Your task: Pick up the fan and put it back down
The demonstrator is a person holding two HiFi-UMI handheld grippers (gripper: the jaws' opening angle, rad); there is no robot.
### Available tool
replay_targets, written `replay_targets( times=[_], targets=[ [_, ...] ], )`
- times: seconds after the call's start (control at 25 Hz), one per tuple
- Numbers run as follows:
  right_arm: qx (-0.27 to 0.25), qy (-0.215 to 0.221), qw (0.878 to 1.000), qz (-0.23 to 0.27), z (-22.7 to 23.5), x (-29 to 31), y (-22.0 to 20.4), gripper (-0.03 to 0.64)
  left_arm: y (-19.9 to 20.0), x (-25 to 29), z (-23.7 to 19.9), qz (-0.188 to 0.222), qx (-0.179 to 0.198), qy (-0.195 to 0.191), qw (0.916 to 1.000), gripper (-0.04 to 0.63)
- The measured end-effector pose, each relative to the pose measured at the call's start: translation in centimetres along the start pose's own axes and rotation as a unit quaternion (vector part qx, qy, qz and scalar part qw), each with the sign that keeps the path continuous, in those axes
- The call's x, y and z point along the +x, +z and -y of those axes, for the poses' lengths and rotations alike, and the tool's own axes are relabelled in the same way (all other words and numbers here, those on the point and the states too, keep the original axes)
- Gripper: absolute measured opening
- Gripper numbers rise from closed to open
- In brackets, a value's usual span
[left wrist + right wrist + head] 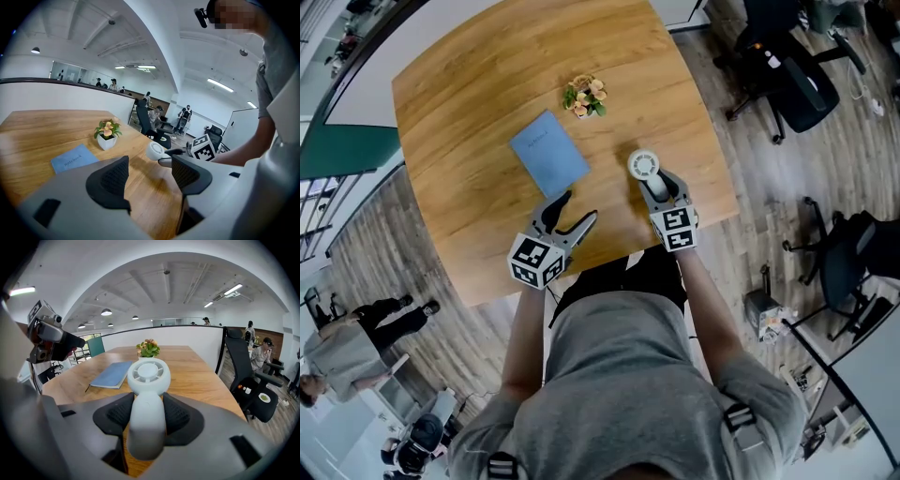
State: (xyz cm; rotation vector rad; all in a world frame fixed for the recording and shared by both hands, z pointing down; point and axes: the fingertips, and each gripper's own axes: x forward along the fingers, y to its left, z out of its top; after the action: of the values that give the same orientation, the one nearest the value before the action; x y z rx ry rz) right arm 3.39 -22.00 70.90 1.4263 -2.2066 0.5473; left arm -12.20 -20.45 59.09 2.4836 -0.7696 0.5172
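A small white hand fan (643,165) with a round grille head and a thick handle is in my right gripper (661,187). In the right gripper view both pads press on the fan's handle (146,413), and the head (148,375) stands out beyond the jaws, facing the camera. The fan is over the near right part of the wooden table (469,112); I cannot tell whether it touches the top. My left gripper (578,208) is open and empty over the table's near edge, to the left of the fan (154,151).
A blue notebook (549,153) lies mid-table ahead of the left gripper. A small potted flower (585,96) stands beyond it. Black office chairs (787,75) stand on the floor to the right. People are in the room's background.
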Motion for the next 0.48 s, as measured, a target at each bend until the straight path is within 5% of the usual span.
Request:
replay_targets(
  times=[0.48],
  targets=[
    [0.006,0.012,0.999,-0.036,-0.4,1.1,-3.6,0.196,-2.0,0.6,0.0,-0.014,-0.013,0.001,0.9998,0.298]
  ],
)
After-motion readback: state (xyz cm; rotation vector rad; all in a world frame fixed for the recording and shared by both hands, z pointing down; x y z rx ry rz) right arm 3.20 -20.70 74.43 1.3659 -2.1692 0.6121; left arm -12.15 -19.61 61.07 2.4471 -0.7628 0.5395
